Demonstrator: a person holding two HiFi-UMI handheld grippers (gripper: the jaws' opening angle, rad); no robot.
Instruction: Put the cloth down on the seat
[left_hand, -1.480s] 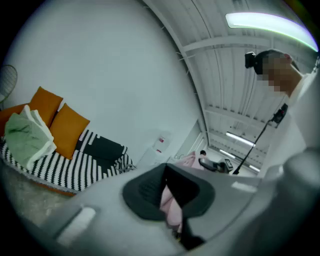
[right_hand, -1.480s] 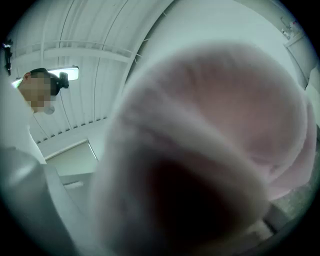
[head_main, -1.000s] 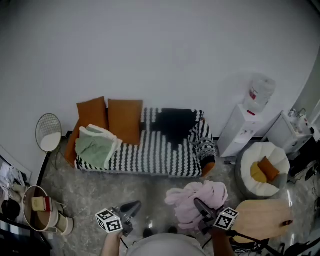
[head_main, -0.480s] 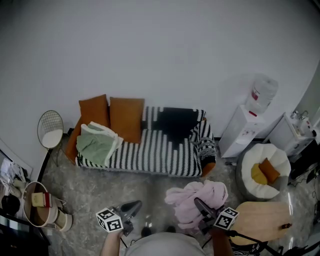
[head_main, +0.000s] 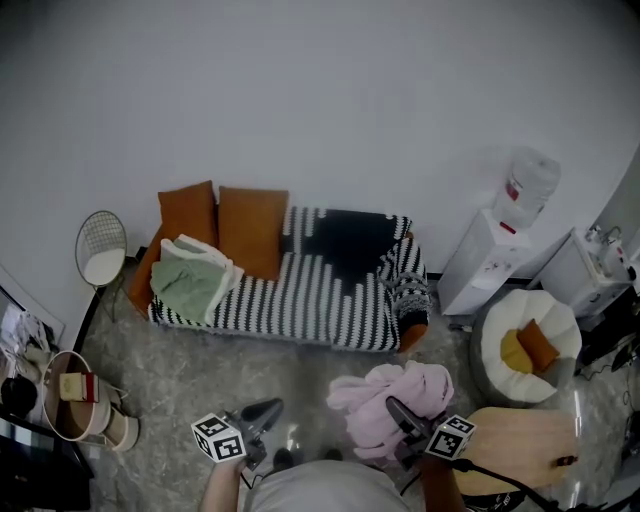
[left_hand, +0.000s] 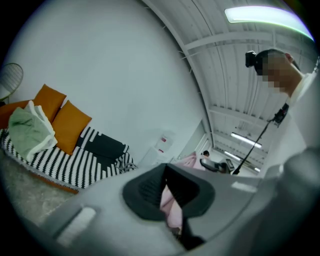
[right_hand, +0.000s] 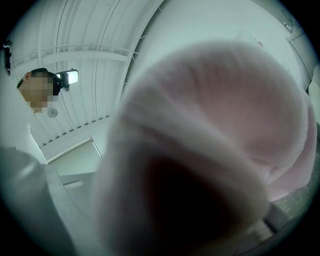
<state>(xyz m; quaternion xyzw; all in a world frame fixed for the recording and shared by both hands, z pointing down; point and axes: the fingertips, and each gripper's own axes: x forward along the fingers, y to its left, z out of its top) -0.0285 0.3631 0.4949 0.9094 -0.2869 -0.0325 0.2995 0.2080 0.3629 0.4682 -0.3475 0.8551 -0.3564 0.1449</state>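
Observation:
A fluffy pink cloth (head_main: 385, 398) hangs bunched in front of me, with my right gripper (head_main: 398, 412) shut on it from below right. That cloth (right_hand: 215, 115) fills the right gripper view and hides the jaws. The seat is a sofa (head_main: 300, 300) under a black-and-white striped cover, against the far wall, well beyond the cloth. My left gripper (head_main: 264, 410) is low at the left, apart from the cloth, its jaws together and holding nothing. In the left gripper view the dark pads (left_hand: 145, 192) nearly meet, and the sofa (left_hand: 65, 162) lies at the left.
Two orange cushions (head_main: 250, 230) and a folded green cloth (head_main: 190, 285) take the sofa's left end. A water dispenser (head_main: 495, 250), a white beanbag chair (head_main: 500, 370) and a round wooden table (head_main: 520, 440) stand at the right. A basket (head_main: 60, 410) and wire stand (head_main: 102, 255) stand left.
Both grippers have kept their poses while I carried them a little toward the sofa; the room has slid slightly in view. The pink cloth stays in the right gripper.

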